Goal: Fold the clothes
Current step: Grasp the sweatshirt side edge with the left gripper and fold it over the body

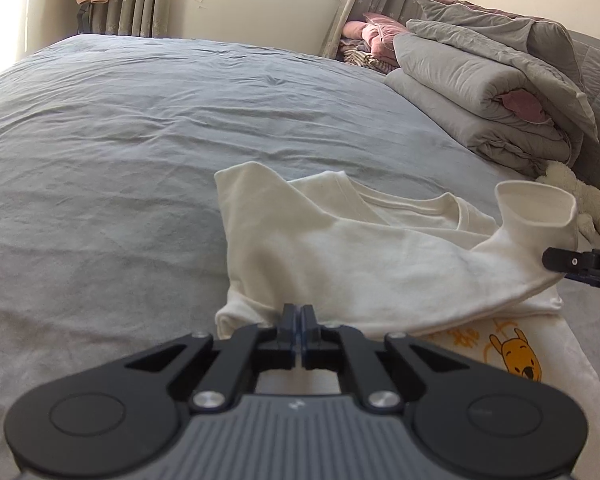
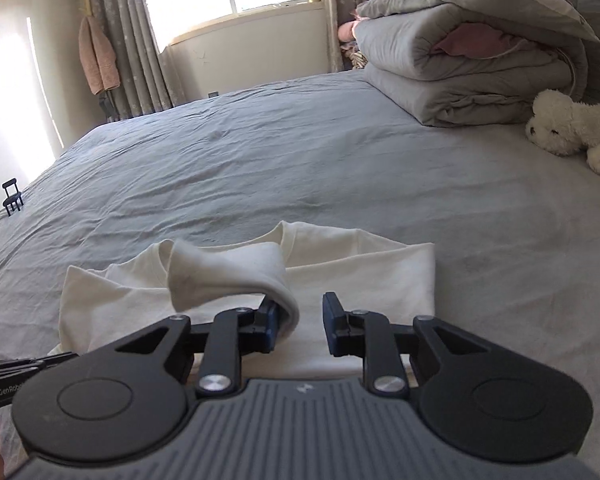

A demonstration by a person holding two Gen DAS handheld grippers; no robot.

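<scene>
White cotton T-shirt (image 1: 340, 264) lies partly folded on the grey bedsheet (image 1: 140, 128), collar toward the window end of the bed and long axis running from the grippers to that end. Left gripper (image 1: 299, 320): fingers pressed together, pinching a fold at the shirt's near left edge. Right gripper (image 2: 299, 322): fingers spread apart; one sleeve (image 2: 228, 276) drapes over its left finger, cuff raised off the shirt body. Folded grey duvet (image 2: 460, 64) and plush toy (image 2: 572, 124) lie well apart.
</scene>
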